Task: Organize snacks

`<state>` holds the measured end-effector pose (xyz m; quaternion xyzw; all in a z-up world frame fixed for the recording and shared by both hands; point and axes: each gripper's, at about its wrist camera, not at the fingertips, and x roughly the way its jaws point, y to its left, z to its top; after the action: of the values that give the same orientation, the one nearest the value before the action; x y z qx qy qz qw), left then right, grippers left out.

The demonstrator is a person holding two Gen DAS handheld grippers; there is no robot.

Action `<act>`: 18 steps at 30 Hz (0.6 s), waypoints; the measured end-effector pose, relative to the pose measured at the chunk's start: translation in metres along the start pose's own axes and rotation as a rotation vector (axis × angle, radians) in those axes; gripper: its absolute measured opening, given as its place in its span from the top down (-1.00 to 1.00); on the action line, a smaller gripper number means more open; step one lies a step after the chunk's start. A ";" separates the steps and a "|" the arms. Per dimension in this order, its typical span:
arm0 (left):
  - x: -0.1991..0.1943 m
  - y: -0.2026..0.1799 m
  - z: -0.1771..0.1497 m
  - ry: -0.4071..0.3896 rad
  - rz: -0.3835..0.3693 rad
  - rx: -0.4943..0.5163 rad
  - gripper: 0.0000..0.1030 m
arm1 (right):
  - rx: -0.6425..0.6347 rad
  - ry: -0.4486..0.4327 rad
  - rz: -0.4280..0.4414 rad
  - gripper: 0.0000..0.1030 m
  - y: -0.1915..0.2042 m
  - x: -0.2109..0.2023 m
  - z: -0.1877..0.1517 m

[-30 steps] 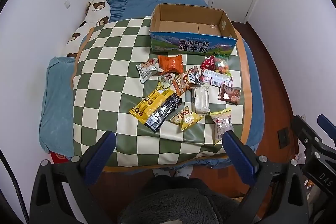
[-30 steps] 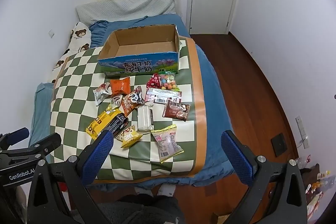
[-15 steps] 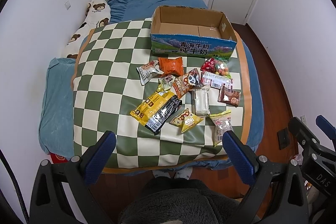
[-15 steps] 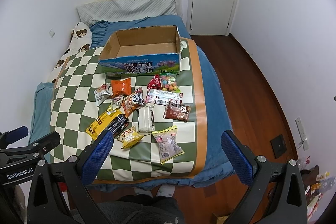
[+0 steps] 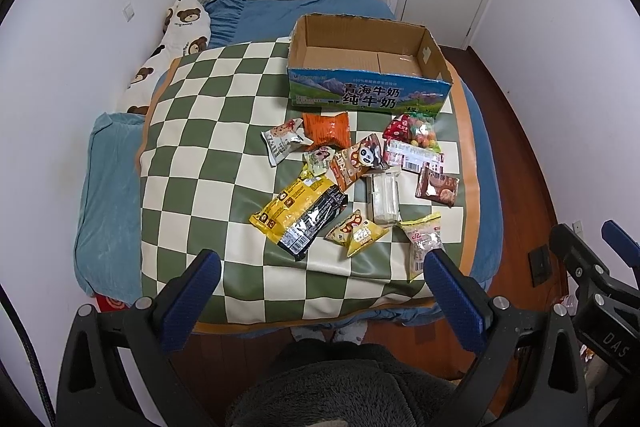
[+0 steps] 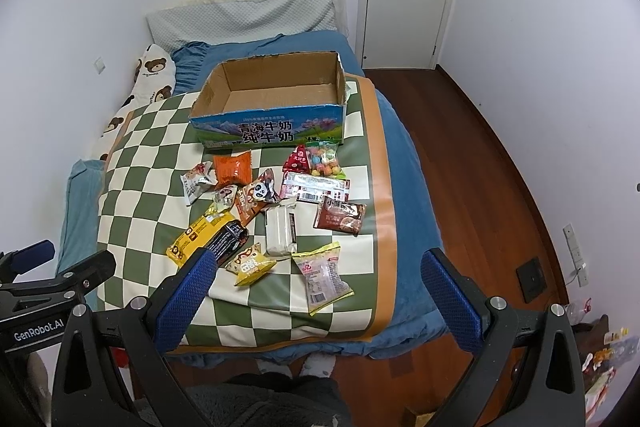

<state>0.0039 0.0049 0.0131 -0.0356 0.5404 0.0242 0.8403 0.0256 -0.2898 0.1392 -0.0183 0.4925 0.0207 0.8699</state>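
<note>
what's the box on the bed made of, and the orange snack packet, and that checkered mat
Box: corrugated cardboard, it seems; plain brown inside, glossy blue print outside, torn ragged rim.
Orange packet: likely thin plastic film, slightly shiny, with crimped ends and a puffed middle.
Checkered mat: probably a smooth, leather-like or coated sheet; it lies flat with soft sheen and an orange border, but the material is uncertain.

Raw corrugated cardboard is showing inside the milk carton box (image 5: 362, 61), its printed outer face looking slightly glossy. The snack packets (image 5: 308, 213) are gleaming as crinkled plastic film. The checkered mat (image 5: 208, 147) is looking smooth, the blue bedsheet (image 5: 106, 187) soft cloth, the wooden floor (image 6: 480, 167) polished.
</note>
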 end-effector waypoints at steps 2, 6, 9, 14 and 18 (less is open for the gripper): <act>0.000 0.001 0.000 -0.001 -0.002 -0.002 -1.00 | 0.000 0.000 0.003 -1.00 0.000 0.001 0.001; -0.001 0.001 0.004 -0.002 -0.003 -0.001 -1.00 | 0.001 0.000 0.002 -1.00 0.003 0.000 0.004; -0.001 0.002 0.005 -0.001 -0.002 0.000 -1.00 | -0.001 -0.002 0.000 -1.00 0.002 0.000 0.002; -0.002 0.002 0.005 -0.004 -0.002 -0.002 -1.00 | 0.000 -0.004 0.001 -1.00 0.001 0.000 0.001; -0.001 0.003 0.008 -0.005 -0.002 -0.003 -1.00 | -0.001 -0.004 0.001 -1.00 0.002 0.000 0.002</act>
<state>0.0103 0.0083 0.0170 -0.0373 0.5383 0.0242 0.8416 0.0271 -0.2875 0.1404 -0.0185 0.4907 0.0213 0.8709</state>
